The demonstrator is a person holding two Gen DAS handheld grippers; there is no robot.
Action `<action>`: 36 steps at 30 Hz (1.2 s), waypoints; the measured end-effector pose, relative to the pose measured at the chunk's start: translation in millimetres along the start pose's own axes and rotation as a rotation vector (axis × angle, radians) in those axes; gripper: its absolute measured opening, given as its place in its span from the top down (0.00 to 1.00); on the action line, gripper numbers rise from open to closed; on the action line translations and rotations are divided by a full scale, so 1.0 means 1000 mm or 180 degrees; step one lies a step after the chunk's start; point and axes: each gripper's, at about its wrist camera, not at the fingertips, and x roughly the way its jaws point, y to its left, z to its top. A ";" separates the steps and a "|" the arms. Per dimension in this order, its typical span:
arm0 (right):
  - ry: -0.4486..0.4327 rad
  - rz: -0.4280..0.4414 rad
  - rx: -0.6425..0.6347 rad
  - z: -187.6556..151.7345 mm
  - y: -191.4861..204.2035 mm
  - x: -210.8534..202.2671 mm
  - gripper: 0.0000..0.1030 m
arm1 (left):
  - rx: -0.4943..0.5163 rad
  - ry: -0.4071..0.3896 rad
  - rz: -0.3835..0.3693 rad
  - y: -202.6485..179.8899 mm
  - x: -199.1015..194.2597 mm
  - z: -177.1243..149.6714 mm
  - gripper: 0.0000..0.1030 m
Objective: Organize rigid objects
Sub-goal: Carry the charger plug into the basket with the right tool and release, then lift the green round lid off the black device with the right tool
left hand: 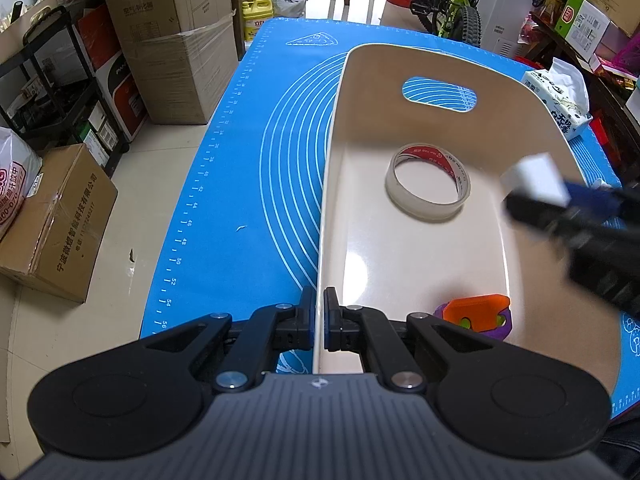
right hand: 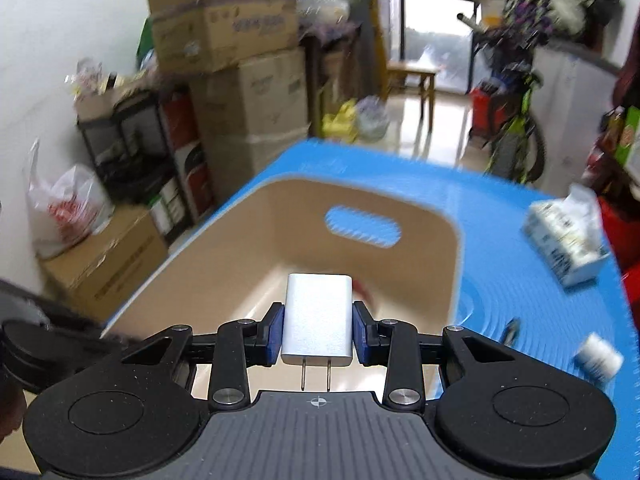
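A cream plastic bin (left hand: 400,64) with a handle slot stands on the blue mat (left hand: 248,184). My left gripper (left hand: 319,320) is shut on the bin's near left wall. Inside lie a roll of clear tape (left hand: 428,180) and an orange and purple toy (left hand: 478,314). My right gripper (right hand: 319,330) is shut on a white plug charger (right hand: 319,316), prongs toward the camera, held over the bin (right hand: 248,216). In the left wrist view the charger (left hand: 534,174) and right gripper (left hand: 532,200) hover blurred above the bin's right side.
A tissue pack (left hand: 558,98) lies on the mat right of the bin, also in the right wrist view (right hand: 564,240). A small white bottle (right hand: 598,356) lies on the mat at the right. Cardboard boxes (left hand: 60,224), a shelf rack and a bicycle (left hand: 456,0) surround the table.
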 end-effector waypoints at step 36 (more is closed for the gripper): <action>0.0448 0.0172 0.0071 -0.009 -0.010 -0.020 0.37 | 0.0021 -0.0017 0.0004 0.002 -0.001 -0.001 0.95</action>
